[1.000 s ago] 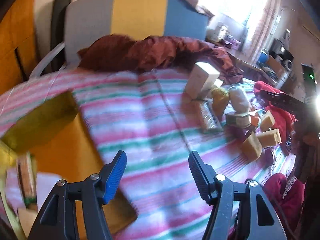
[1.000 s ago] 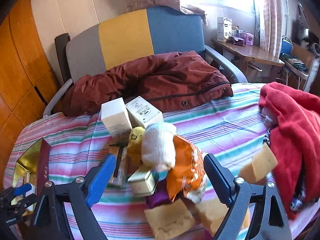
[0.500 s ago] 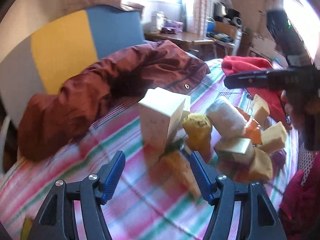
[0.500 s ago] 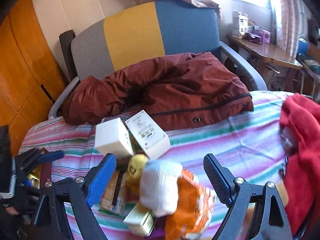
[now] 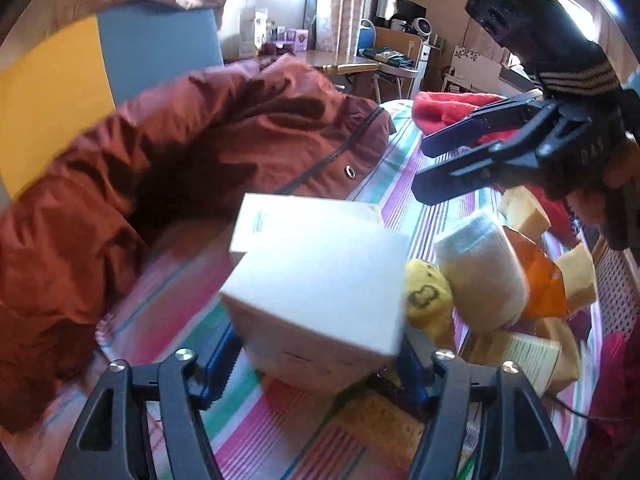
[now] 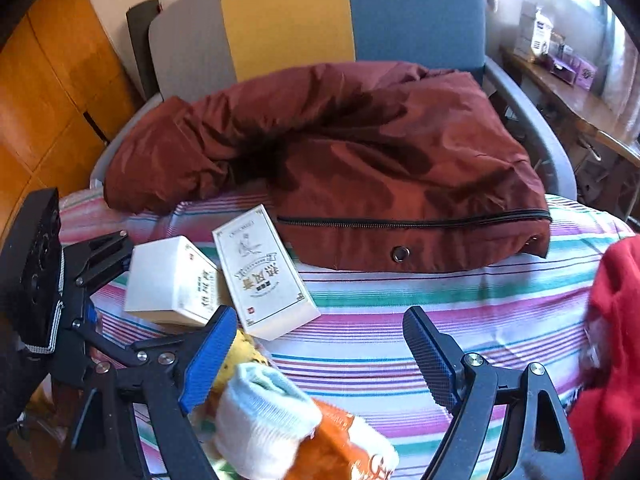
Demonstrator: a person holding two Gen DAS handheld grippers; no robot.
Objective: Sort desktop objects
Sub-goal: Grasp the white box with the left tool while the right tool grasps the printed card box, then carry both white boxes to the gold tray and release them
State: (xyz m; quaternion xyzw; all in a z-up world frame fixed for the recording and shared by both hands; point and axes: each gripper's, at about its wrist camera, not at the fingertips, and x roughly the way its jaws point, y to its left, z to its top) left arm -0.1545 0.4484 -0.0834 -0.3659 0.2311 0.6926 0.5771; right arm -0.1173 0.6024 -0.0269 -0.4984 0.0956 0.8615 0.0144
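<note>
My left gripper (image 5: 318, 354) is open, its blue pads on either side of a white box (image 5: 320, 280) standing on the striped cloth. The same box (image 6: 170, 280) shows in the right wrist view with the left gripper (image 6: 100, 280) around it. A second white box with gold print (image 6: 264, 276) leans beside it. My right gripper (image 6: 320, 354) is open and empty above the cloth; it also shows in the left wrist view (image 5: 420, 166). A rolled white sock (image 6: 264, 420), a yellow plush (image 5: 428, 300) and an orange packet (image 5: 540, 280) lie in the pile.
A maroon jacket (image 6: 360, 160) lies across the back of the cloth, against a grey, yellow and blue chair (image 6: 288, 16). A red garment (image 6: 612, 320) is on the right. Tan sponge blocks (image 5: 576, 276) and a small carton (image 5: 524, 356) lie by the pile.
My left gripper has swung right and closed in on the white box, which now sits between its fingers. My right gripper has risen and moved back from the pile.
</note>
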